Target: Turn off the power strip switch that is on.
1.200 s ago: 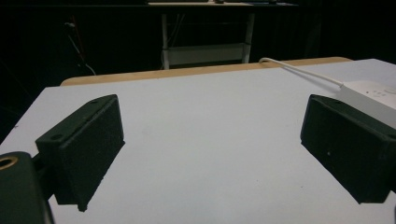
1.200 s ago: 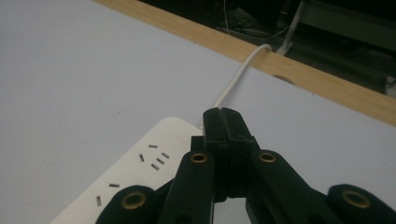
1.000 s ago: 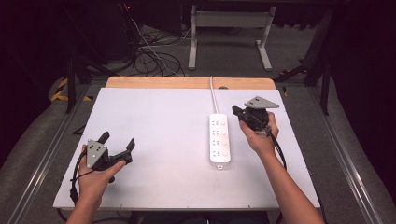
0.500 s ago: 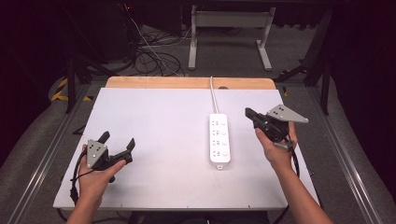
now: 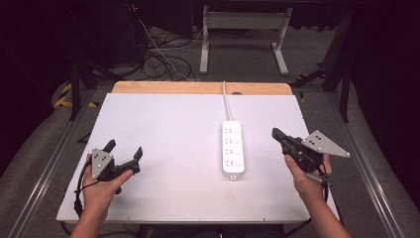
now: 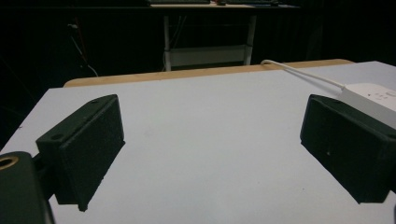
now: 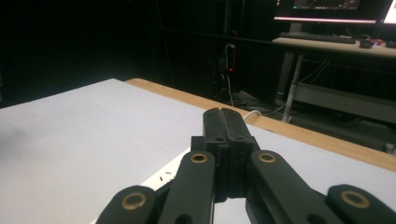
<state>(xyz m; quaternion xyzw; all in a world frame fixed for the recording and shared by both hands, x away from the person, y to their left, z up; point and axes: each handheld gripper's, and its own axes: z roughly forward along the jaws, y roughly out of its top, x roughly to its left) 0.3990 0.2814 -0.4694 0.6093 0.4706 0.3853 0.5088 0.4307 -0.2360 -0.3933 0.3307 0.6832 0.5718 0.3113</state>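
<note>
The power strip [image 5: 232, 148] is left untouched on the worktop [image 5: 163, 129], between the spread-fingered left gripper [image 5: 124, 153] and the right gripper [image 5: 278, 136], fingers pressed together.

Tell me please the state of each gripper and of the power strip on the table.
left gripper: open, jaws wide apart, holding nothing.
right gripper: shut, jaws pressed together, holding nothing.
power strip: flat on the table, nothing plugged into its sockets, white cable running to the far edge.
</note>
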